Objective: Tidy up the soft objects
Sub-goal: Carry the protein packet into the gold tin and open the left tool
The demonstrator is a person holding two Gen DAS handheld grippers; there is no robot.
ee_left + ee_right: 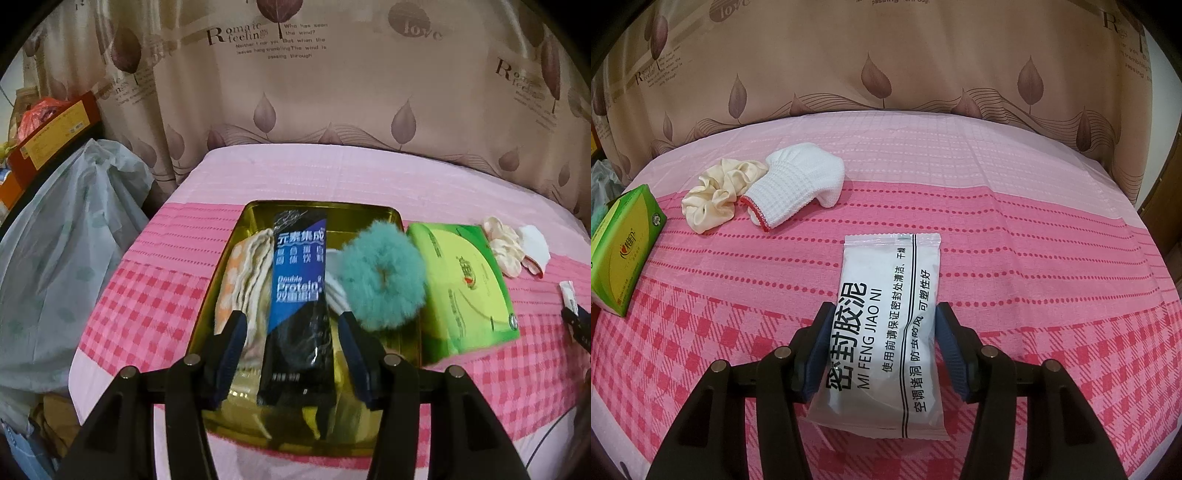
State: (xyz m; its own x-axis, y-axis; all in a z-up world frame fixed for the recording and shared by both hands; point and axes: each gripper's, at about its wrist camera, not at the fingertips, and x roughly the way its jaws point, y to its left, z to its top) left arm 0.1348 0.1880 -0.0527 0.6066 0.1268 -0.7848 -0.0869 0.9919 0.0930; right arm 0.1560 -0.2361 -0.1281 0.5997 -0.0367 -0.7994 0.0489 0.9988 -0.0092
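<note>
Now my left claw (291,354) tilts down, jaws apart, over the sachet (297,295) in the tin (391,218); my right claw (882,343) grips the white pack (886,325) above the pink tabletop (1034,258), curtain (923,66) beyond.

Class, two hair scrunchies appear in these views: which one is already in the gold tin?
The fluffy teal scrunchie is in the gold tin; the cream satin scrunchie lies on the pink cloth beside the white sock.

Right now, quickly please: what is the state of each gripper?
Left gripper: open, jaws either side of the black sachet in the tin, not pressing it.
Right gripper: closed on the white packet.
</note>
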